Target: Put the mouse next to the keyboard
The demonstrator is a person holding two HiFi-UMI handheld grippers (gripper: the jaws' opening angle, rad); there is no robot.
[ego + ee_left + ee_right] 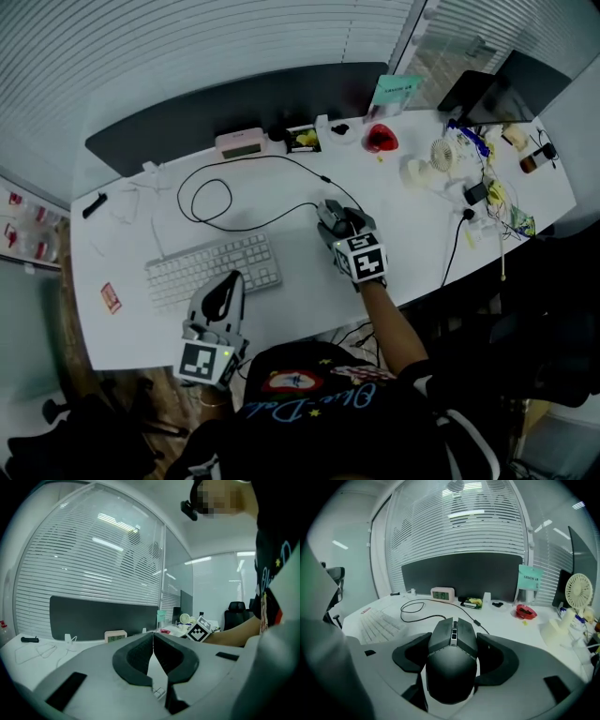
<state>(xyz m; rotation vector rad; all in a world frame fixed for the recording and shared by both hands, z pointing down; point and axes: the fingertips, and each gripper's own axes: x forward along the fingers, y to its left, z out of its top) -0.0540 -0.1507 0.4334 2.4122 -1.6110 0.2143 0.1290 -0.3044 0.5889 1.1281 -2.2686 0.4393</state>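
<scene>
A dark wired mouse (330,216) sits between the jaws of my right gripper (336,223), which is shut on it, a short way right of the white keyboard (214,270). In the right gripper view the mouse (452,660) fills the space between the pads of the right gripper (453,643), and the keyboard (380,623) lies to the left. The mouse cable (211,192) loops back across the desk. Whether the mouse rests on the desk or hangs just above it is unclear. My left gripper (229,281) is shut and empty at the keyboard's front edge; in its own view the left gripper (153,641) shows both pads touching.
A pink clock (241,142), a red dish (380,139), a small white fan (443,153) and tangled cables (487,197) line the back and right of the white desk (291,309). A red card (111,297) lies at front left. A dark partition (234,108) stands behind.
</scene>
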